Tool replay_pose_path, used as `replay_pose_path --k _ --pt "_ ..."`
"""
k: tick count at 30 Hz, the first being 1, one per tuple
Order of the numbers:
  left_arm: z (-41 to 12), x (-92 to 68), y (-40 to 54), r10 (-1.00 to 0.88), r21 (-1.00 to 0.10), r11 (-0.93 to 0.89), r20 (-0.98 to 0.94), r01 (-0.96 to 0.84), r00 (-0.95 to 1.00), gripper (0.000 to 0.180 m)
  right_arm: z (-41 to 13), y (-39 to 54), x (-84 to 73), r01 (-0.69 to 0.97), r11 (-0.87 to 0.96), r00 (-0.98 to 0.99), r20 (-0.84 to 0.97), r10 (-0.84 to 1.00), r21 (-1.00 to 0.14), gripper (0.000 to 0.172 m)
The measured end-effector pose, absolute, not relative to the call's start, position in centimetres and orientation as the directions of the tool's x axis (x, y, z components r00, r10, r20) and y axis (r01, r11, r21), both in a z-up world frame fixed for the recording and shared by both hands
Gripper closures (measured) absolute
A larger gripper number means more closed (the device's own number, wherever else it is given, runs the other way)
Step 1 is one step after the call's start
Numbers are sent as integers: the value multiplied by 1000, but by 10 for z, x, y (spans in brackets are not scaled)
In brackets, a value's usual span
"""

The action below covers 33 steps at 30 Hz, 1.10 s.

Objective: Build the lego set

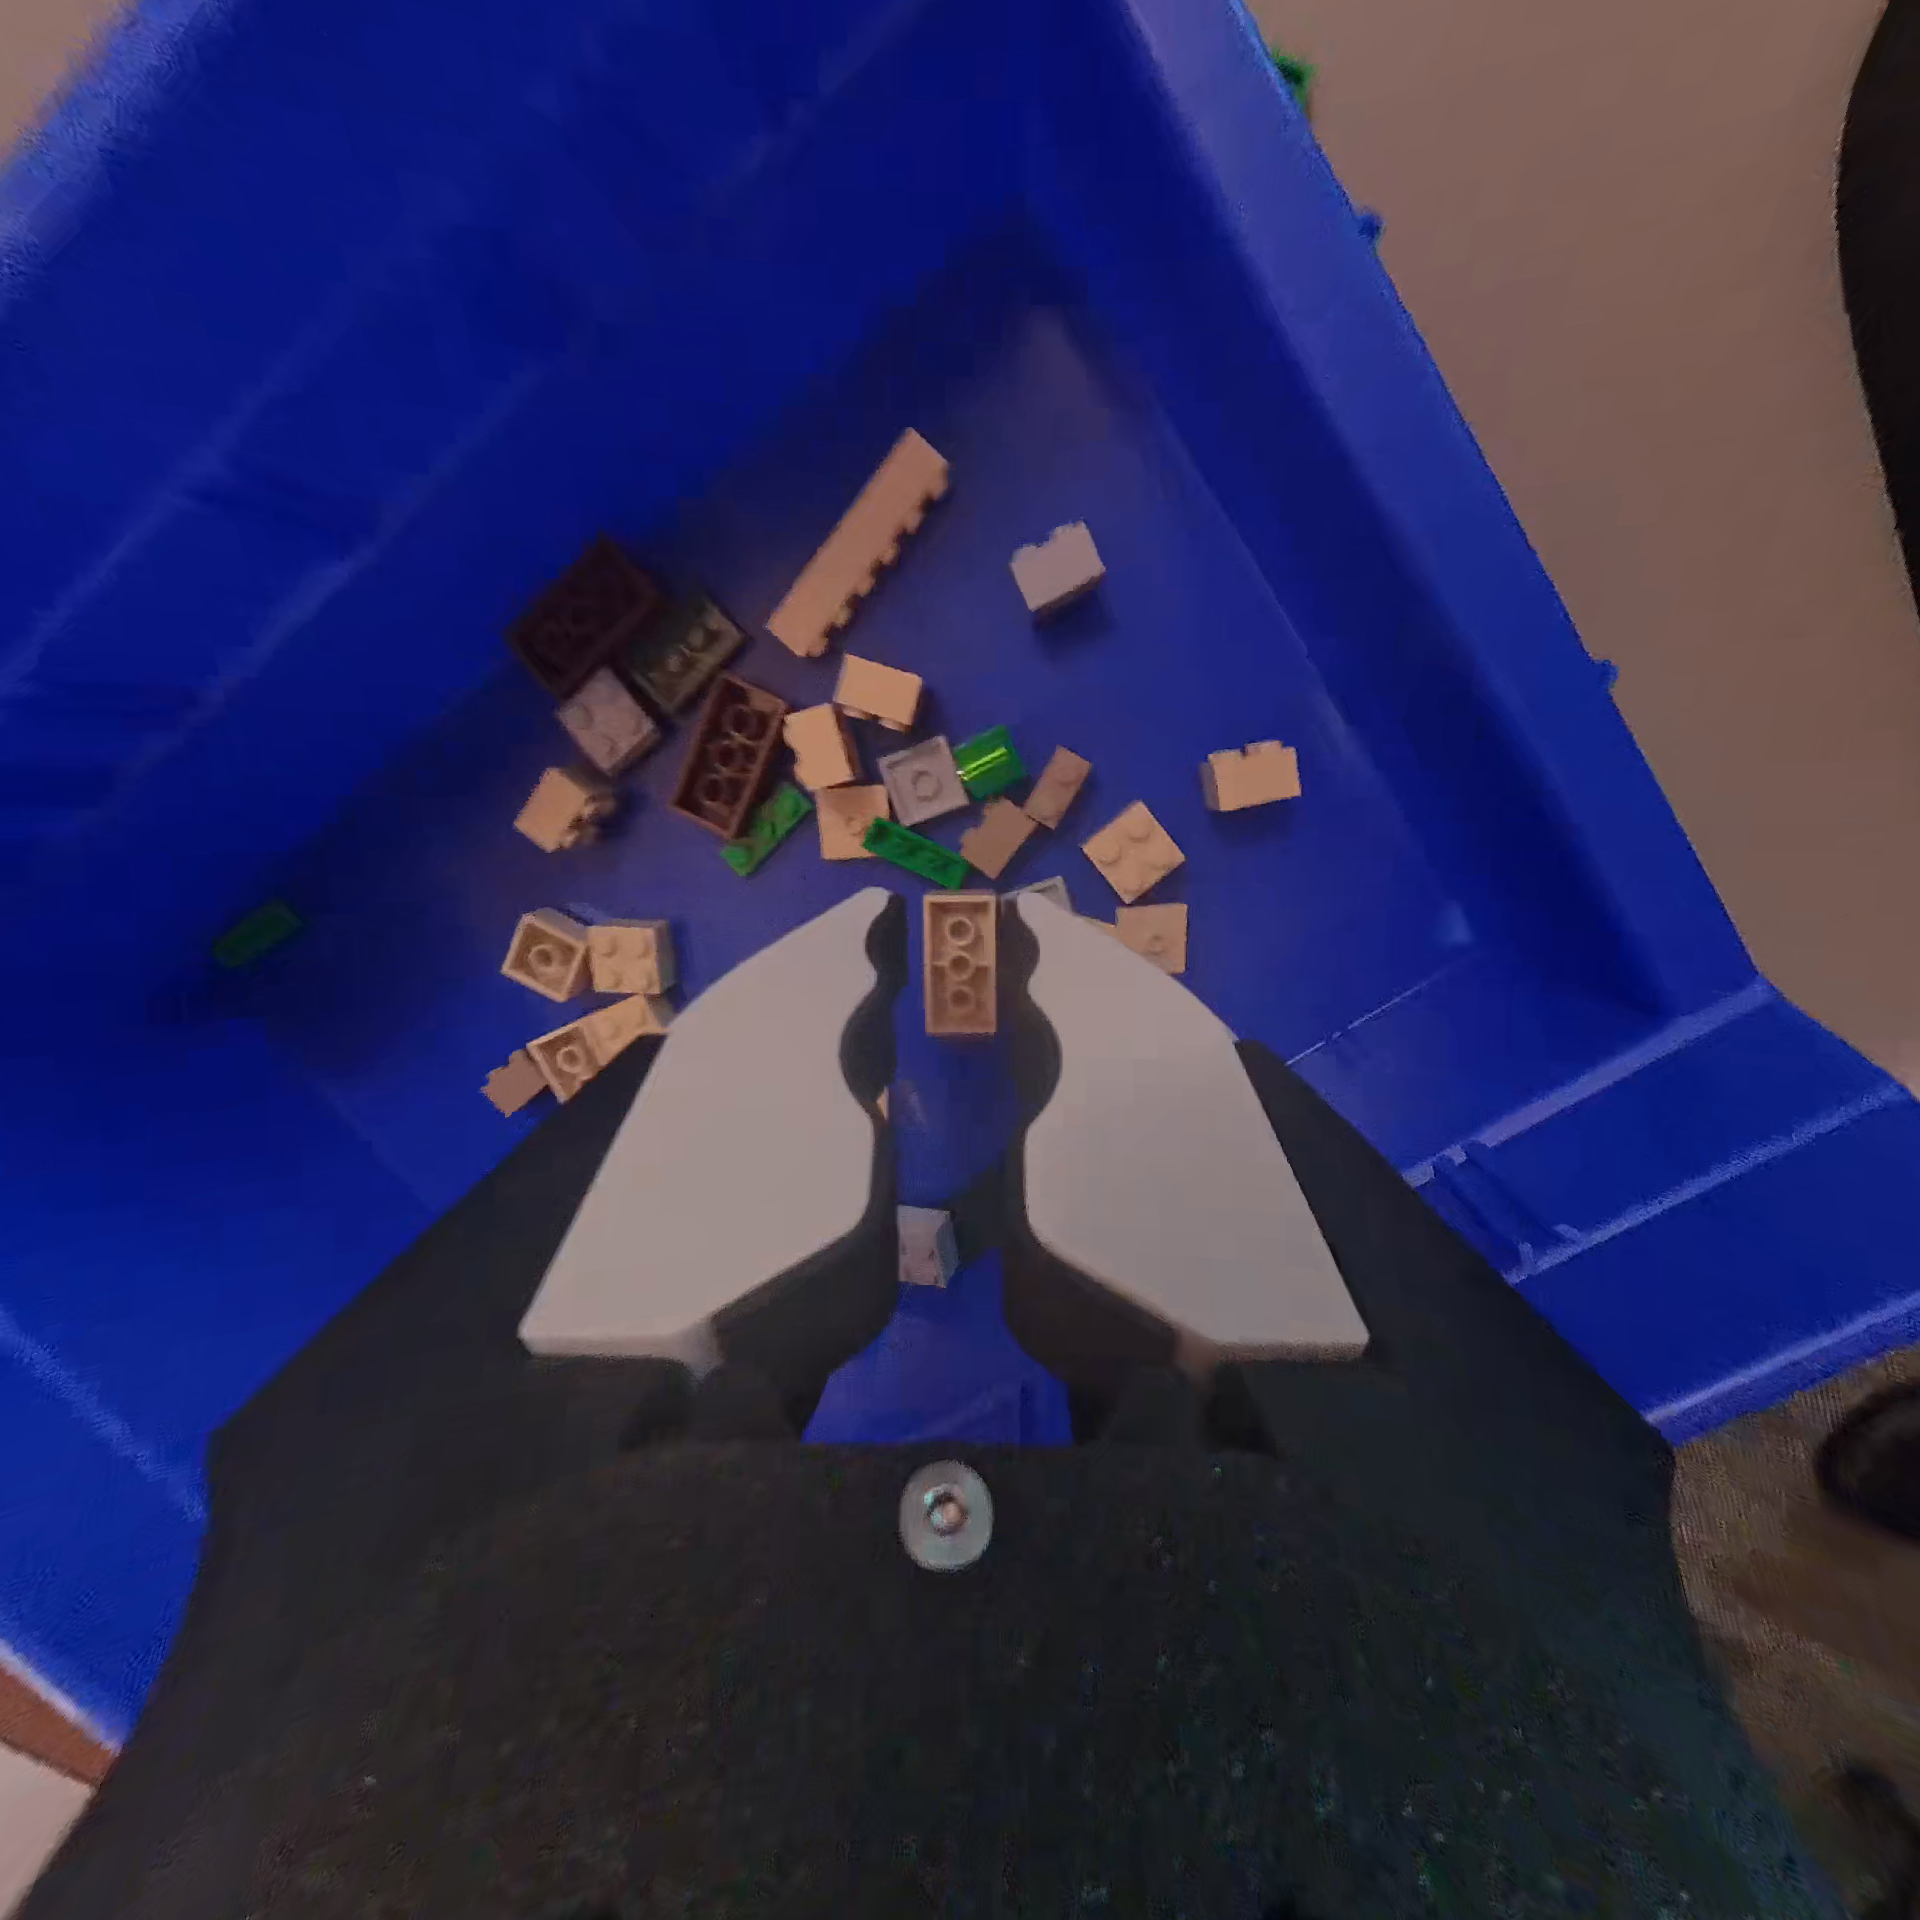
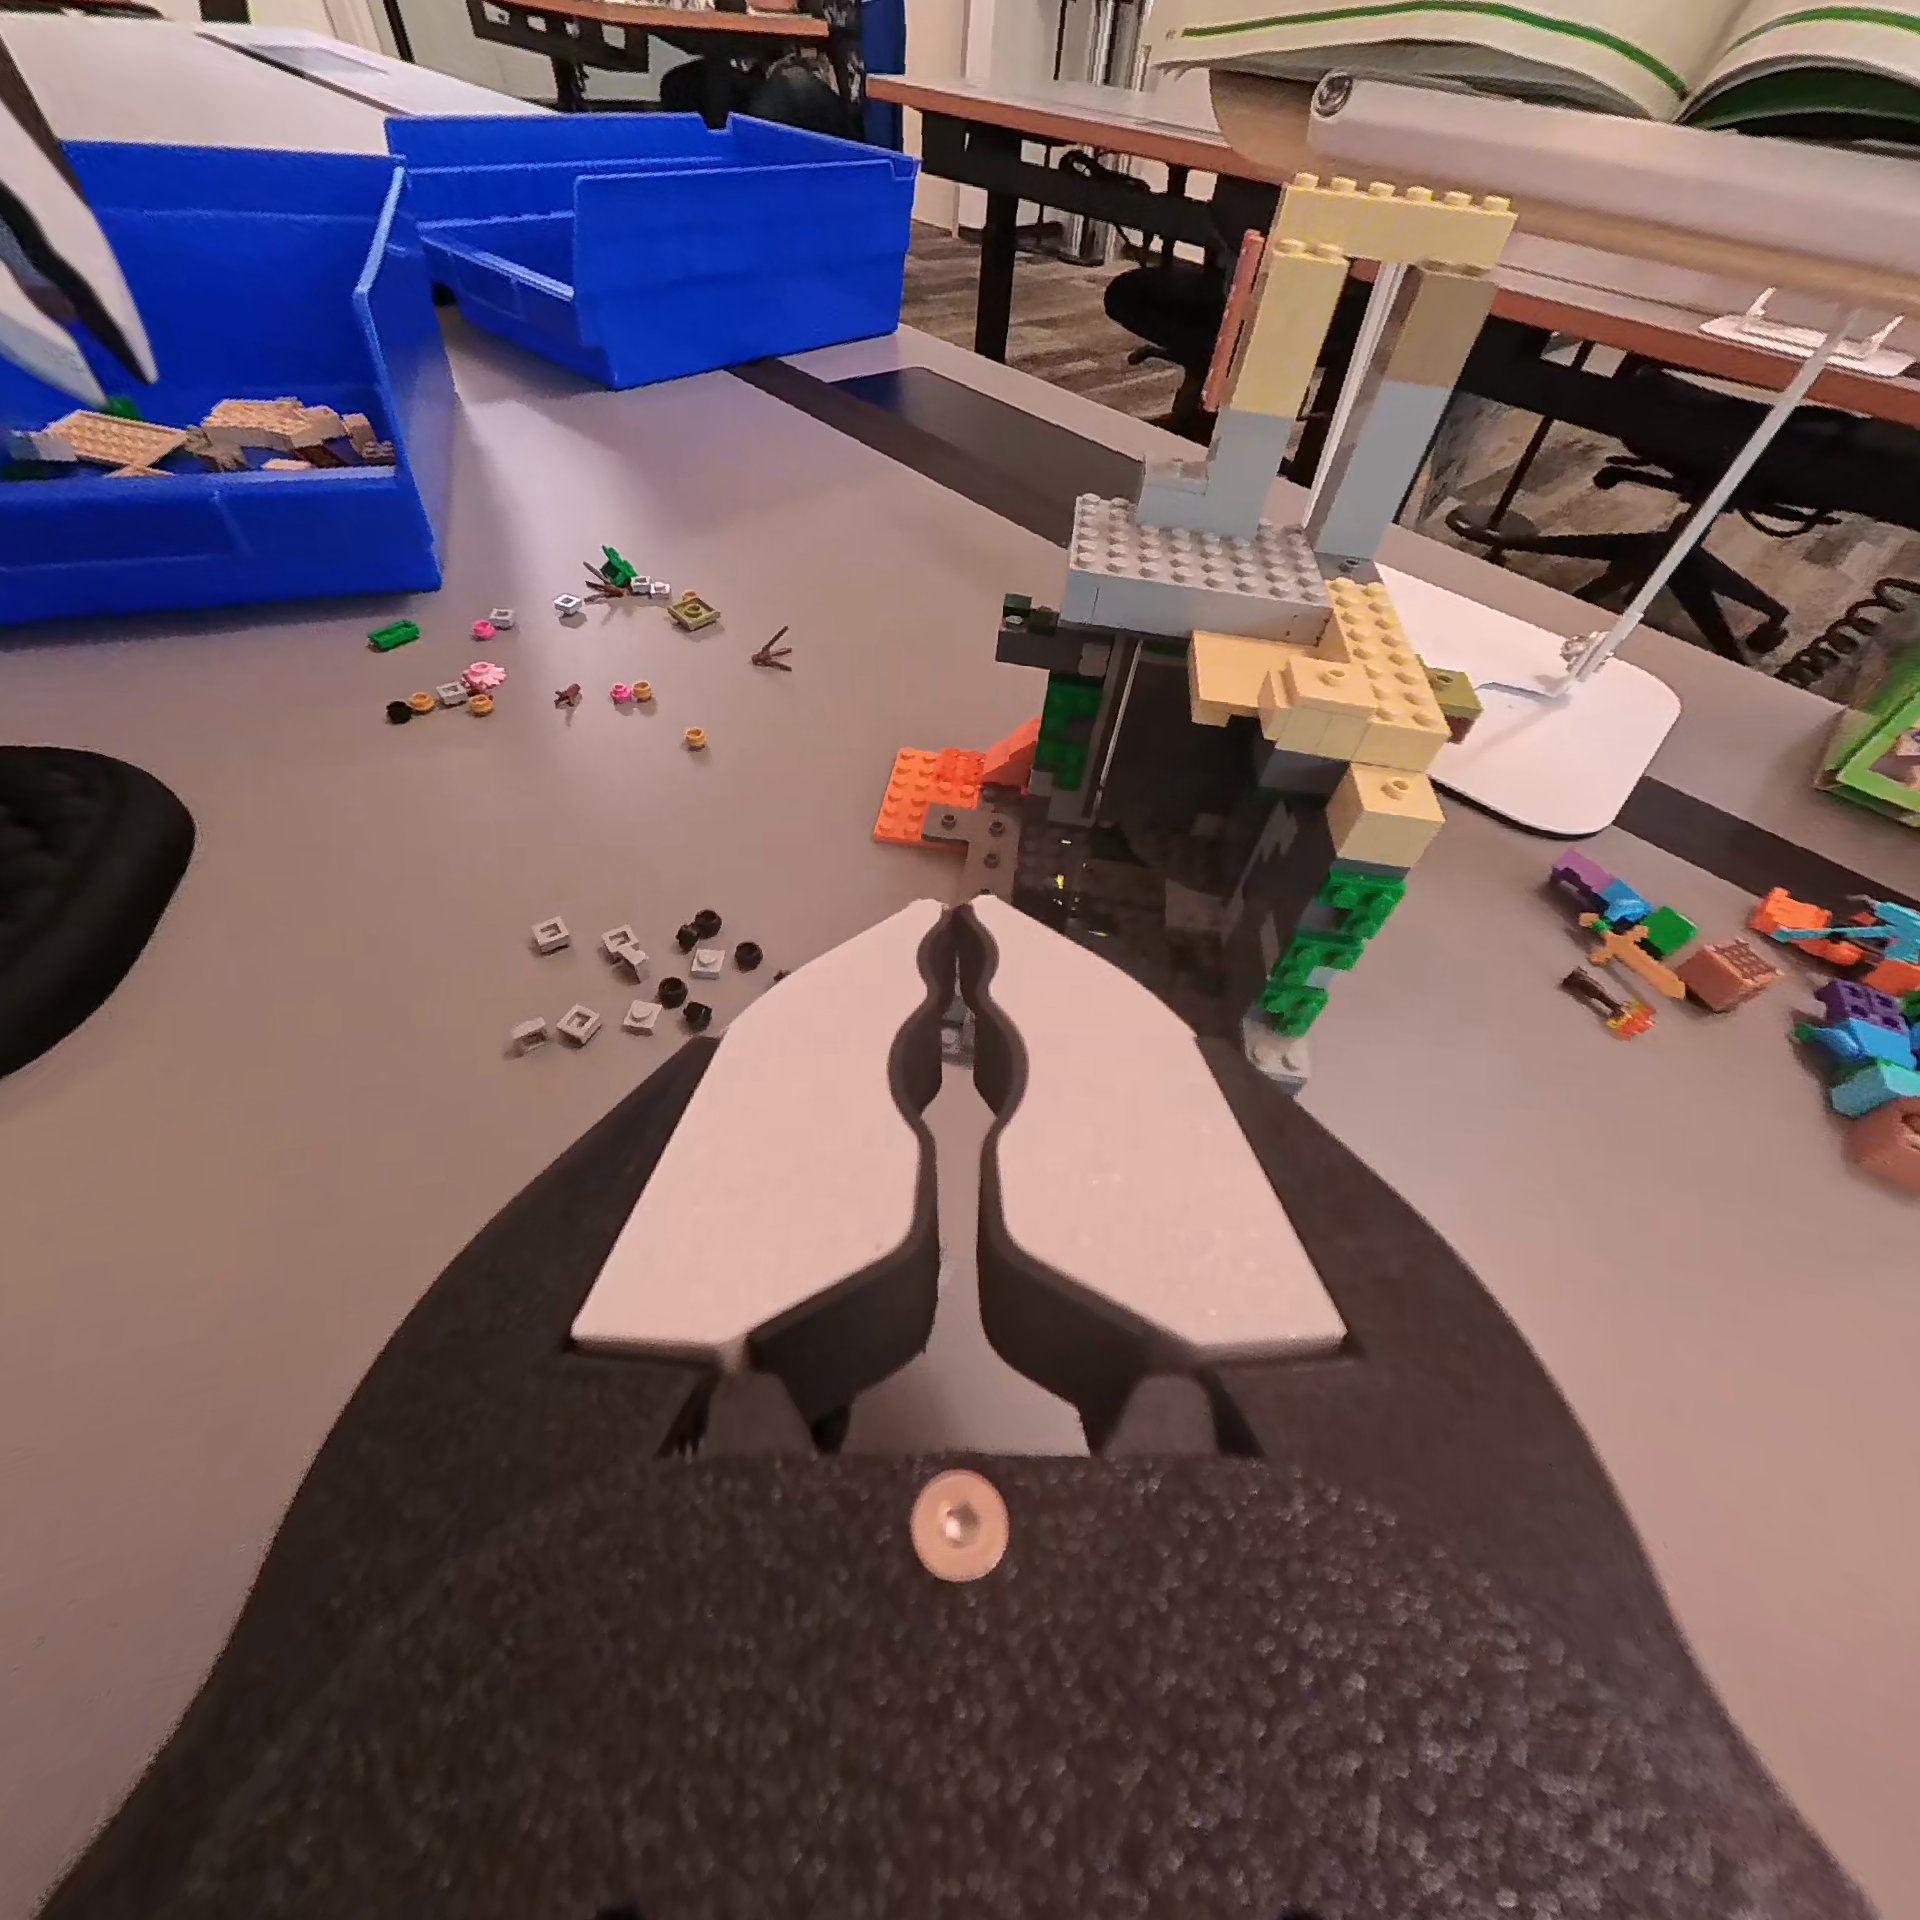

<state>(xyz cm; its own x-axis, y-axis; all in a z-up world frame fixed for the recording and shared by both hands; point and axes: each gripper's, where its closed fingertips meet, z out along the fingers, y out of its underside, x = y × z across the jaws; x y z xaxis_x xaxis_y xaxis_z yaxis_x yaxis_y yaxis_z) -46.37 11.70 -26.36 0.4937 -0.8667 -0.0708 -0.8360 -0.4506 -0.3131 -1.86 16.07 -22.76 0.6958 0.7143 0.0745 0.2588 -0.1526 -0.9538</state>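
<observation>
Left wrist view: tan brick (image 1: 960, 966) between parted tongs (image 1: 954, 914).

Under me lies a blue bin (image 1: 312, 520) scattered with tan bricks (image 1: 862, 540), a brown brick (image 1: 727, 753) and green plates (image 1: 914, 852). Across my grey desk (image 2: 312, 1143) stand a brick tower (image 2: 1247, 644), an orange plate (image 2: 920, 795), small loose studs (image 2: 623, 977) and a white stand (image 2: 1558, 748).
</observation>
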Motion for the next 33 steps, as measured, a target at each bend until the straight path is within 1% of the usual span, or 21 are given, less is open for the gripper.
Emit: replay_pose_path --k 8,11,14,22,24,26,30,33 --pt "-296 -459 99 -925 -146 -377 22 -914 378 161 -230 162 -17 268 -152 699 84 710 -951 172" --pt "-301 -463 96 -930 -86 -368 28 -926 367 160 -229 163 -14 264 -152 702 82 708 -952 172" --pt "-305 -467 95 -929 -51 -369 24 -928 369 160 -229 163 -13 259 -151 703 79 706 -954 172" --pt "-305 -465 96 -917 -68 -399 36 -914 397 164 -228 162 -12 258 -147 703 81 707 -955 172" --pt "-303 -465 98 -912 -78 -411 29 -909 409 169 -228 161 -12 254 -147 703 78 707 -956 172" --pt "-300 -467 99 -907 -82 -420 16 -904 421 169 -227 160 -11 253 -144 703 80 706 -957 172" --pt "-283 -462 107 -894 -136 -434 -54 -891 444 175 -222 159 -8 247 -130 703 85 707 -960 172" --pt "-260 -449 116 -877 -223 -429 -131 -875 463 177 -218 157 -9 241 -116 697 88 712 -964 172"
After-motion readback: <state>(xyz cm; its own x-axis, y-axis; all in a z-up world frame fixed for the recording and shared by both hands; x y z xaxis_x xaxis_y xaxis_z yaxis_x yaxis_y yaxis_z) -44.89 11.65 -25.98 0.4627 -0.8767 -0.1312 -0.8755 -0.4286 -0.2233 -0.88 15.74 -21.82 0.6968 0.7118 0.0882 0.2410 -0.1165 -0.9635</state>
